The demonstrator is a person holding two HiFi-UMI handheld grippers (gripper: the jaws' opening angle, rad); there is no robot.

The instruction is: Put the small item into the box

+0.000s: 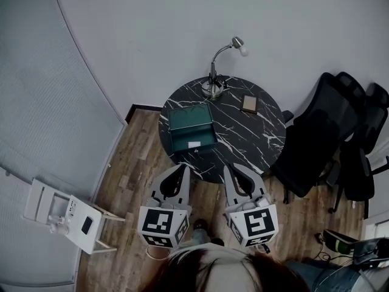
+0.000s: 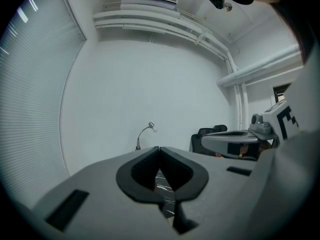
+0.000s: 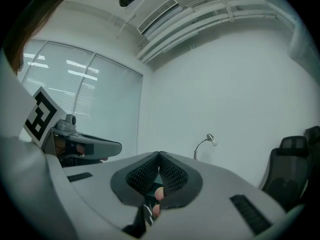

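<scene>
ur small item (image 1: 248, 104): flat tan rectangle on marbled surface (image 1: 243, 140), right of teal box (image 1: 189, 119); left gripper (image 1: 182, 168), right gripper (image 1: 229, 168) jaws shut.

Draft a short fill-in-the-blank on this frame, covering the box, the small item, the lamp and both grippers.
1. The green box on the round marble table has its lid ____.
2. The small tan item lies on the bare tabletop, not ____ the box.
3. In the head view, the desk lamp stands to the ____ of that item.
4. The left gripper and the right gripper both have their jaws ____.
Missing words: open; in; left; shut.
</scene>
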